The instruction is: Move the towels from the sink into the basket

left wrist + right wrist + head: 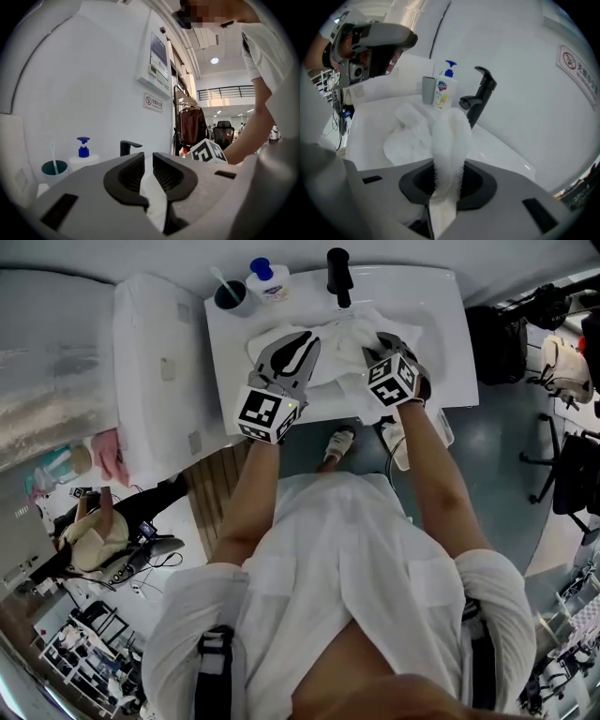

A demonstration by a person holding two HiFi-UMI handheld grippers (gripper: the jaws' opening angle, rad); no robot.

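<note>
Plainly the right gripper [447,187] has its dark ribbed jaws clamped on a white towel [450,136], fluffy and fringed with loose fibres. The towel is drawn into a rope-like strand whose long axis runs from the jaws away toward the foot of the matte black faucet [480,96] and down into the basin. More white towels [410,136] lie crumpled in the glossy white sink [441,324]. The left gripper [148,159] has its jaws nearly together, pinching white cloth [154,201] in the narrow slit between them. A blue-capped soap bottle [267,279] and a grey cup [230,296] stand on the sink's back ledge against a plain white wall. A white box [155,381] stands beside the sink on the grey floor [497,456].
</note>
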